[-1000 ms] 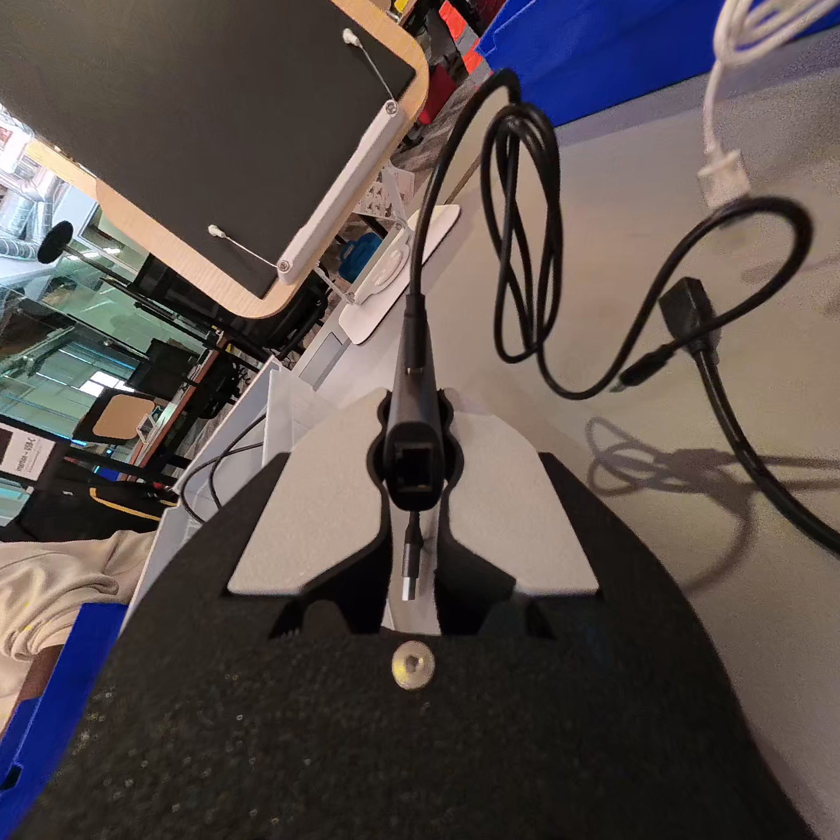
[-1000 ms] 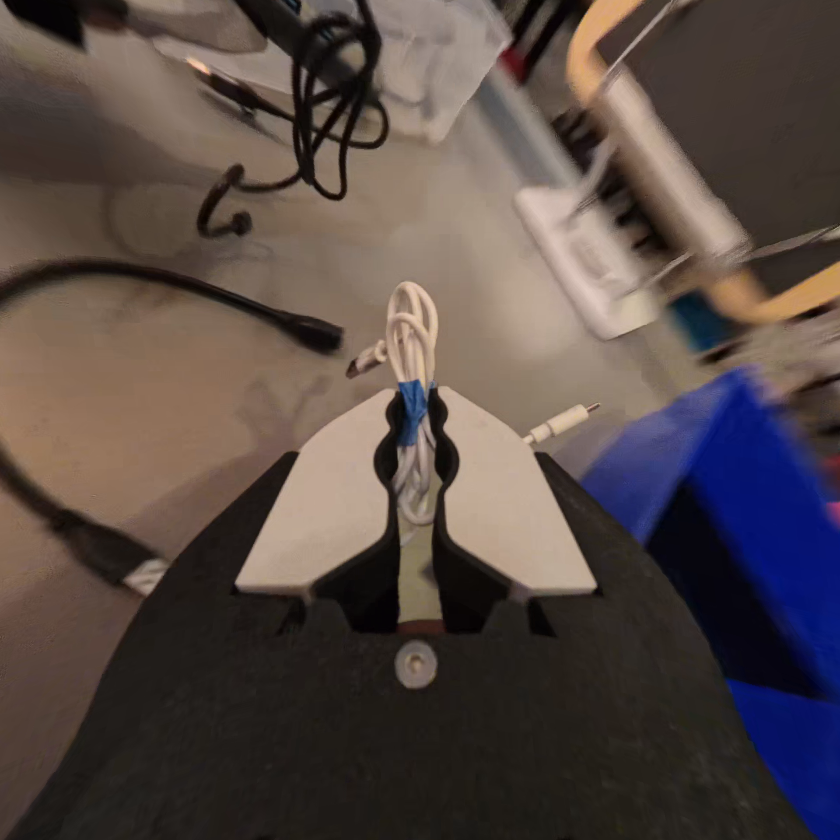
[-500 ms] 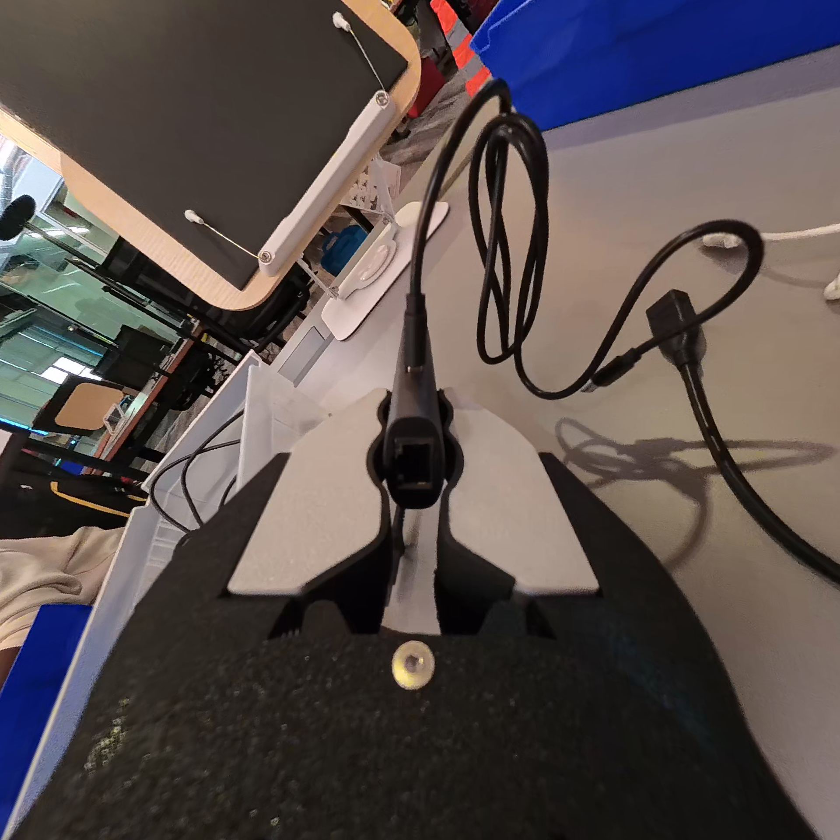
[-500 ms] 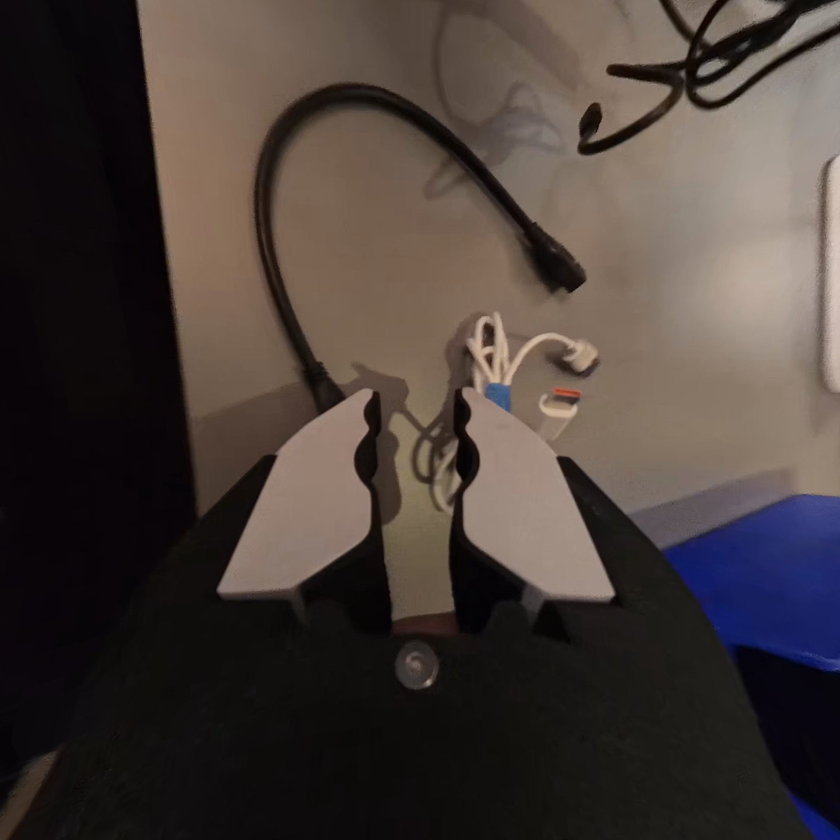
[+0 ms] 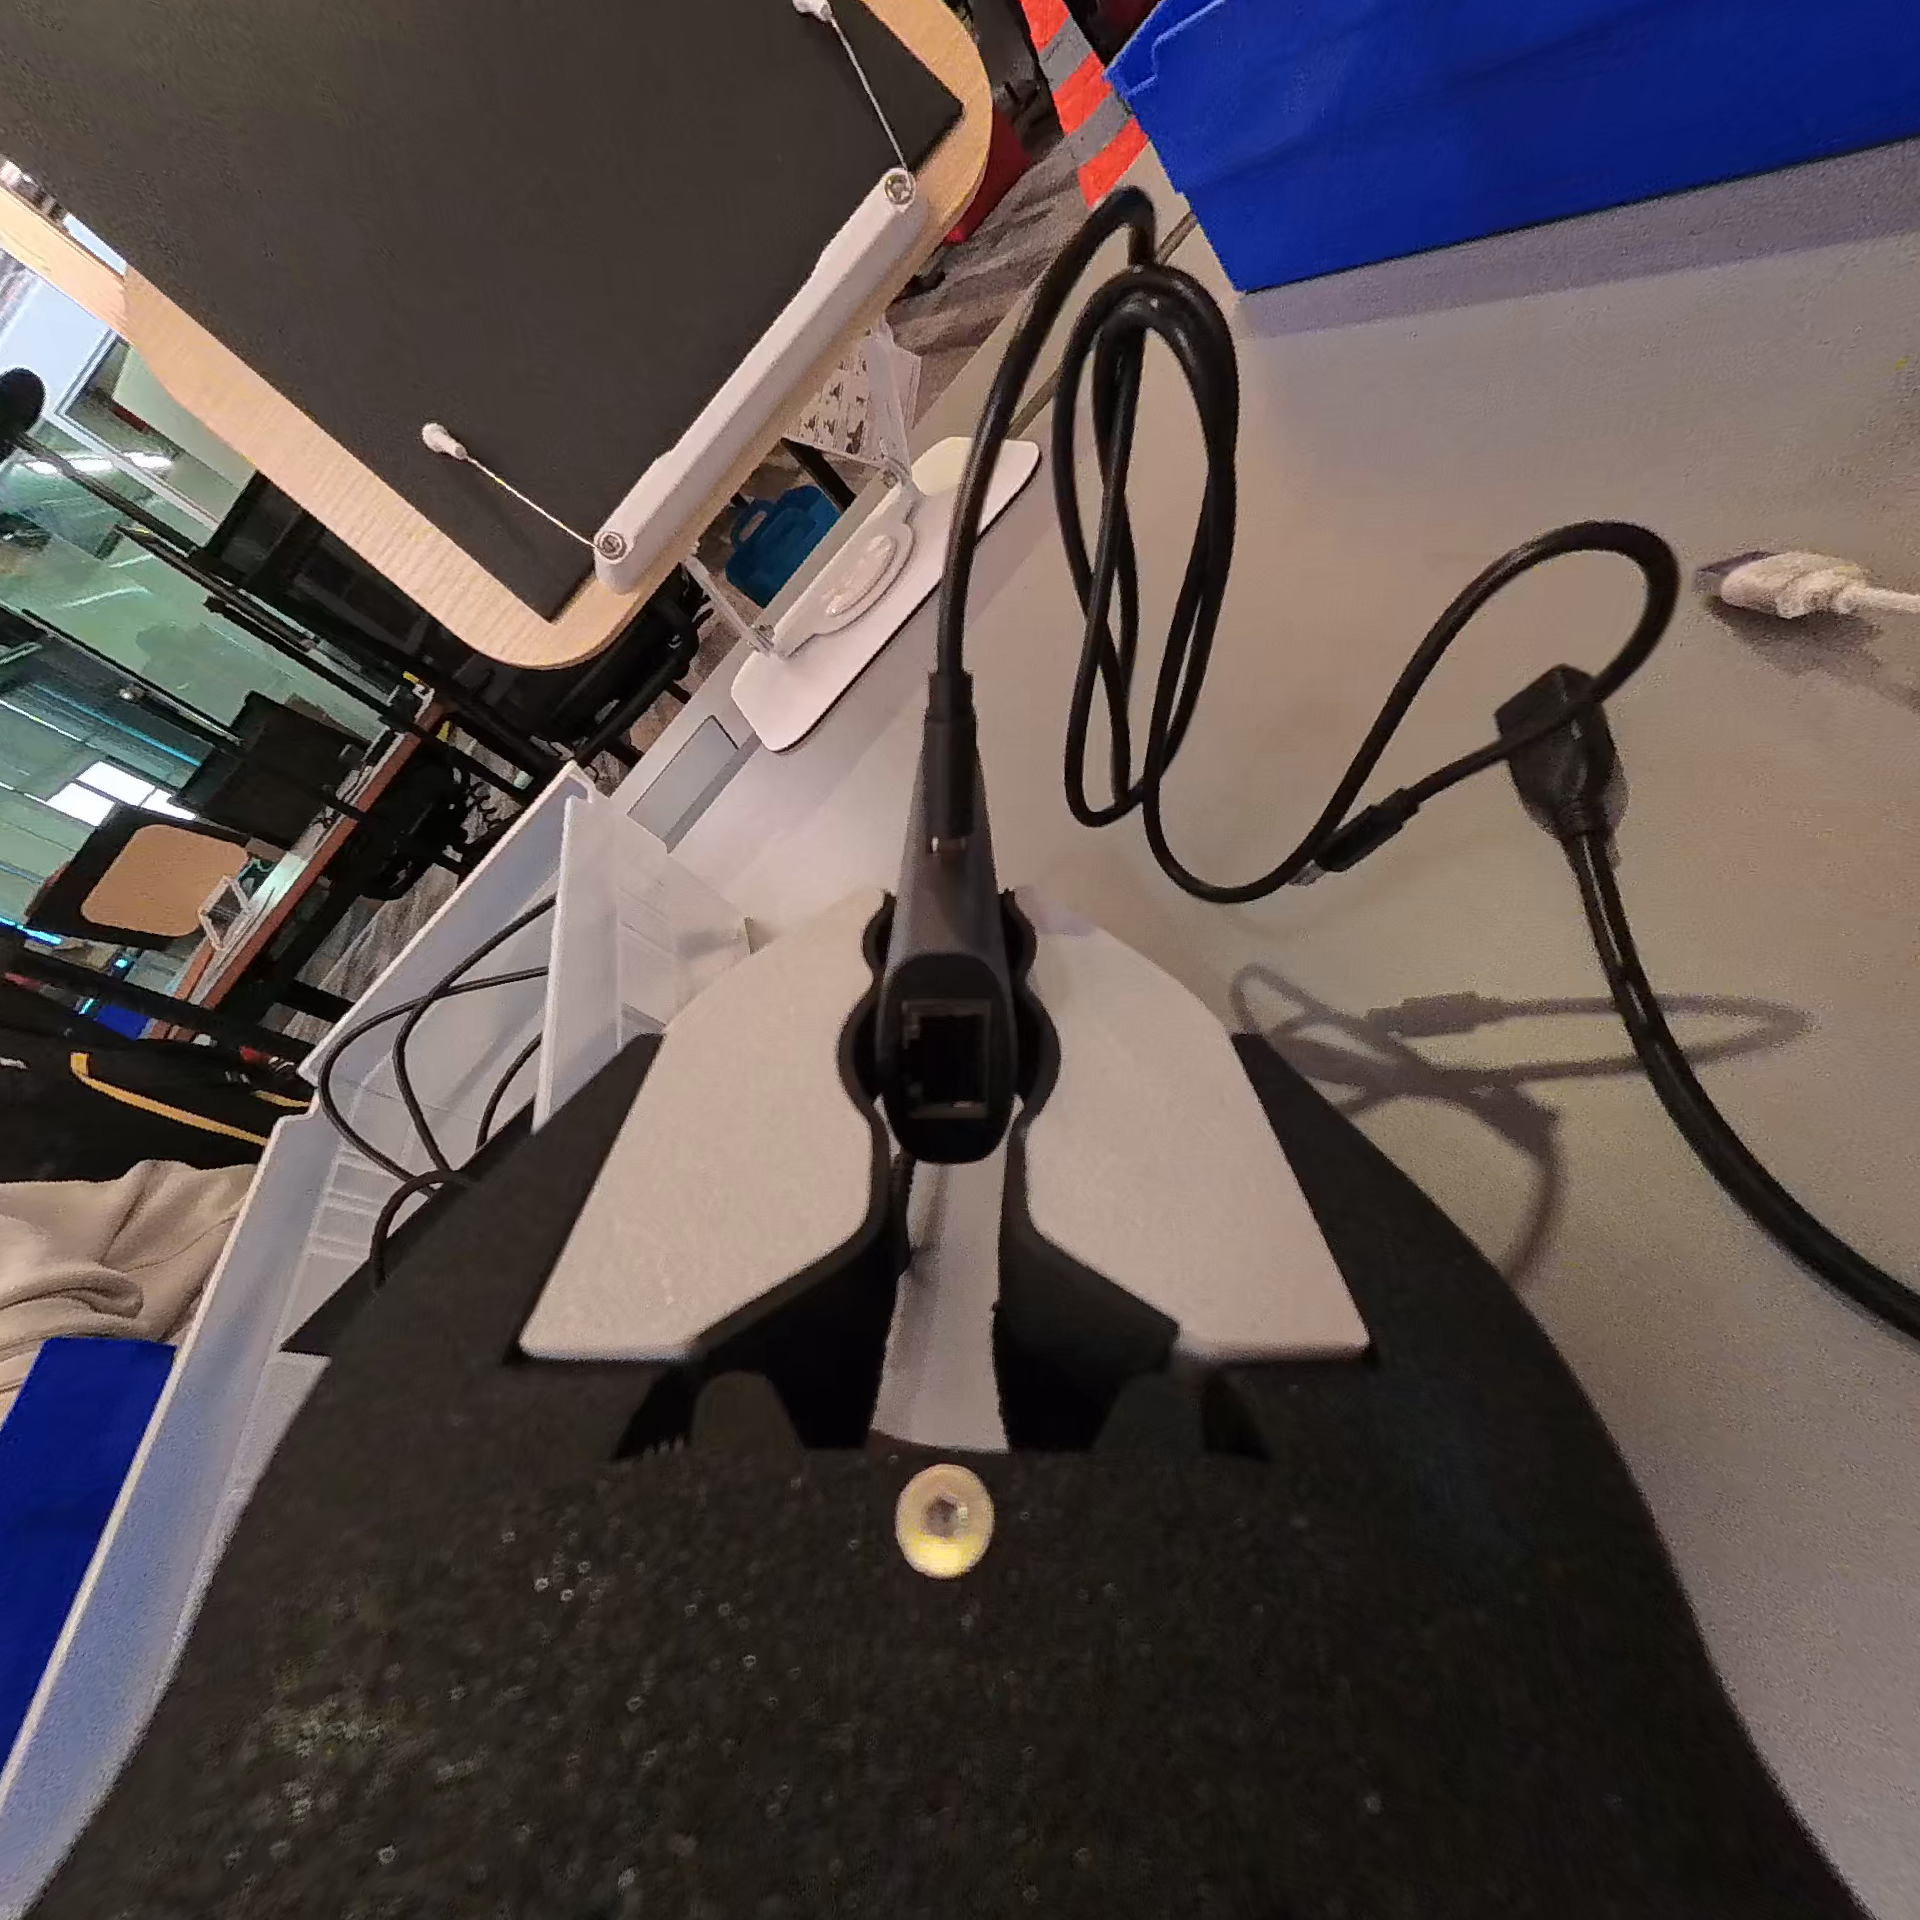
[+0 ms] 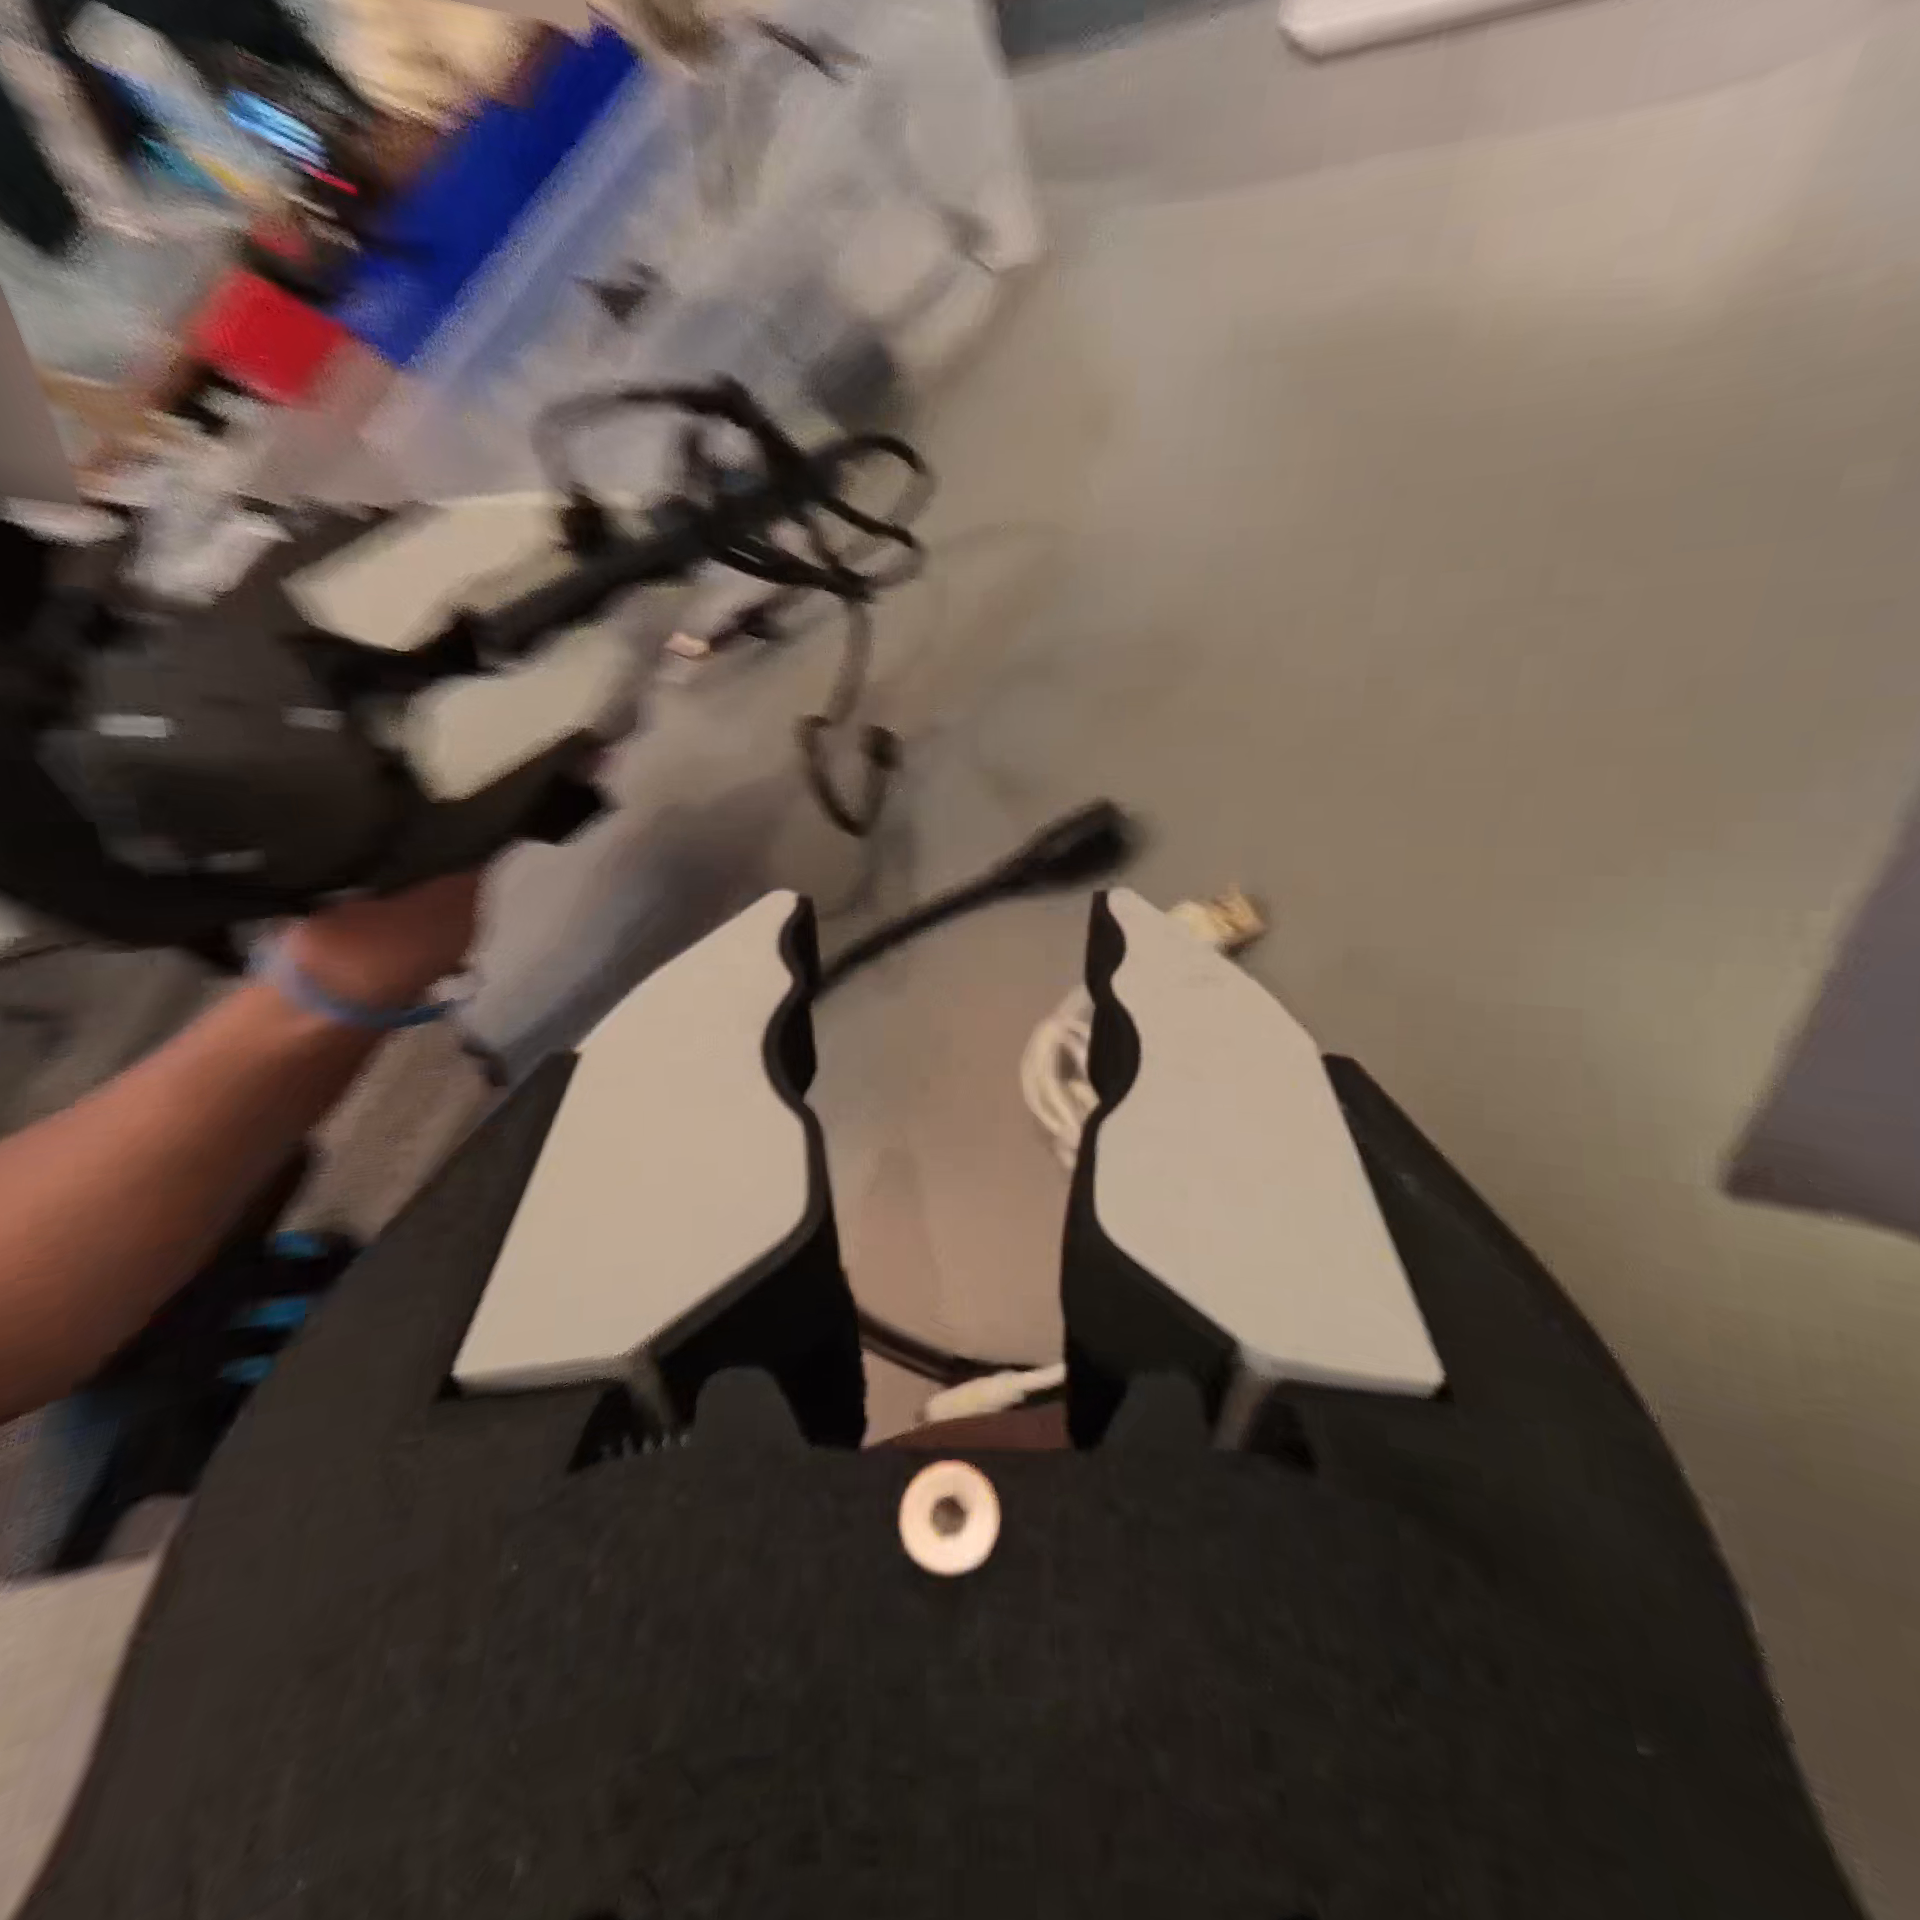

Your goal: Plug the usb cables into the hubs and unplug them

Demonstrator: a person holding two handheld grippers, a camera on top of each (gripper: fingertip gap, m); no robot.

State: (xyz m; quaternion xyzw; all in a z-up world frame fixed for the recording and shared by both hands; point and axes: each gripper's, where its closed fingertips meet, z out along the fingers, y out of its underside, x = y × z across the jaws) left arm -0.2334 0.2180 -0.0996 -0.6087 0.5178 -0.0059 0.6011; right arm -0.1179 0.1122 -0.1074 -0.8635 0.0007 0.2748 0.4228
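While your left gripper clamps the black hub, its port end faces the camera and its cable loops over the grey table. Your right gripper gapes wide and empty above a white cable; a thick black cable lies just beyond.

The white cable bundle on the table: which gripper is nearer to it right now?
Right. The open right gripper hovers just above the white cable bundle. The left gripper, shut on the black hub, is farther off.
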